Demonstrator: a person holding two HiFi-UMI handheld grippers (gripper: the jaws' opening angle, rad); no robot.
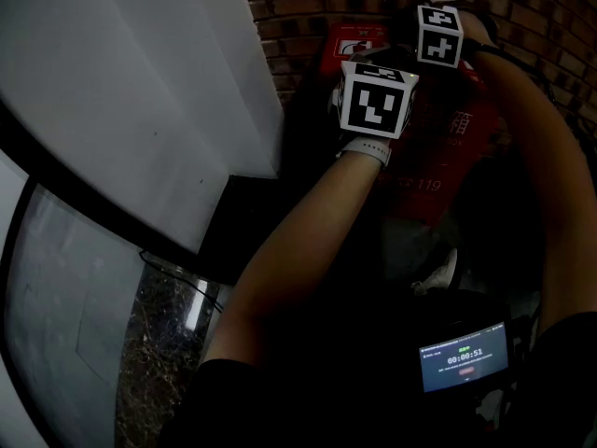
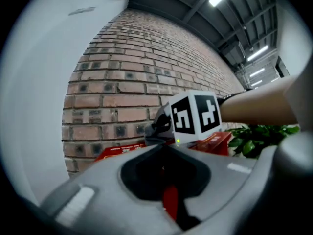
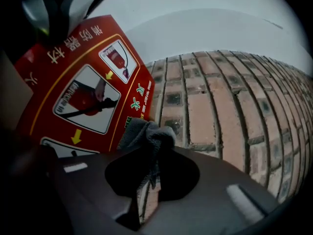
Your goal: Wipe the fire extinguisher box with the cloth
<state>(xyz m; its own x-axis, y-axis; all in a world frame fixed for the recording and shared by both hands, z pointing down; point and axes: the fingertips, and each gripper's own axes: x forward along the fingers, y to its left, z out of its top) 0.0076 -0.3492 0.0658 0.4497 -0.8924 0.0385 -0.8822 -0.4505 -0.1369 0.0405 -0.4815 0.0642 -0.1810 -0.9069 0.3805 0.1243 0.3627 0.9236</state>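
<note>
Holding the grey cloth (image 3: 146, 133) bunched between its closed jaws, our right gripper (image 3: 149, 155) is up at the fire extinguisher box (image 3: 83, 89). The box's red face, with its white pictogram panels, fills the left of the right gripper view. The cloth's folded tip sits at the box's edge, where the red meets the brick wall (image 3: 220, 106) behind. We cannot tell whether it actually touches.

Our left gripper (image 2: 168, 153) has its jaws together on nothing, and only a thin slit shows between them, with the red of the box seen through it. It is just beside the right one, whose marker cube (image 2: 195, 117) sits in the middle of the left gripper view. A green plant (image 2: 259, 136) shows off to the side. In the head view both our arms reach forward to the top of the box, which stands against the wall next to a white panel (image 1: 140, 82).

We judge that wiping is the step in hand, up near the top edge of the box. We cannot say how much is done, since no surface shows a clear mark either way. The next move calls for pressing the cloth flat to the red face and drawing it across and down in steady strokes. The grip should be firm so the cloth does not slip out, and the left gripper should be clear of the path.
</note>
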